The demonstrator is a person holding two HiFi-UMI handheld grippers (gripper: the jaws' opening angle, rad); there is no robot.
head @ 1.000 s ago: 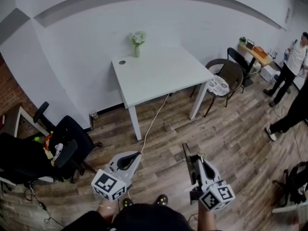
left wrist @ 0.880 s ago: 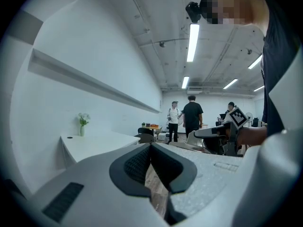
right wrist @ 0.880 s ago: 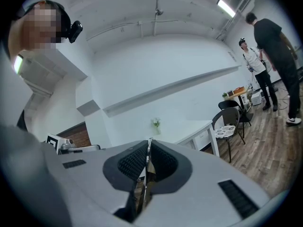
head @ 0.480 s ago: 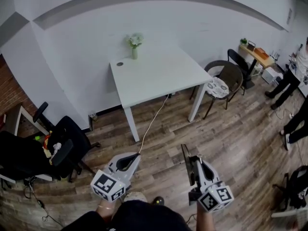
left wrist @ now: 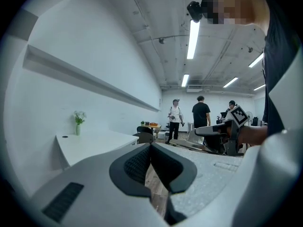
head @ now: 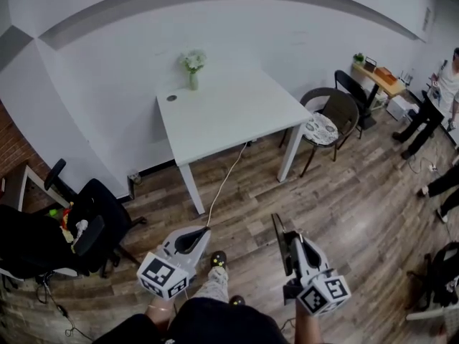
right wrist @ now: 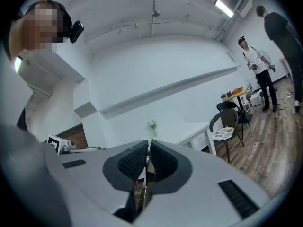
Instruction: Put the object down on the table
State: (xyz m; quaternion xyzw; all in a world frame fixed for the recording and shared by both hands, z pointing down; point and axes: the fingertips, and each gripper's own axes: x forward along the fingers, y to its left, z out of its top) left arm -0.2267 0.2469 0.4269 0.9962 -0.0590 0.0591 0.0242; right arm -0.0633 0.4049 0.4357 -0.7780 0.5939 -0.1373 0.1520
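In the head view my right gripper (head: 292, 244) is shut on a thin flat dark object (head: 277, 231) that stands on edge and sticks out past the jaws. The right gripper view shows that object (right wrist: 146, 174) edge-on, pinched between the ribbed pads of the right gripper (right wrist: 148, 148). My left gripper (head: 199, 233) is shut with nothing in it; in its own view the left gripper (left wrist: 151, 148) has its pads meeting at the tips. Both are held over the wooden floor, well short of the white table (head: 229, 113), which also shows ahead as the table (right wrist: 194, 136).
A vase of flowers (head: 192, 67) and a small dark disc (head: 171, 98) stand at the table's far-left corner. A cable (head: 226, 181) runs from the table to the floor. A round chair (head: 326, 120) stands right of it, a black office chair (head: 93, 213) at left, people (head: 437, 92) at far right.
The table and vase have slid left in the head view. A foot now shows stepping forward between the grippers. Both grippers keep their pose, and the right one keeps its hold.
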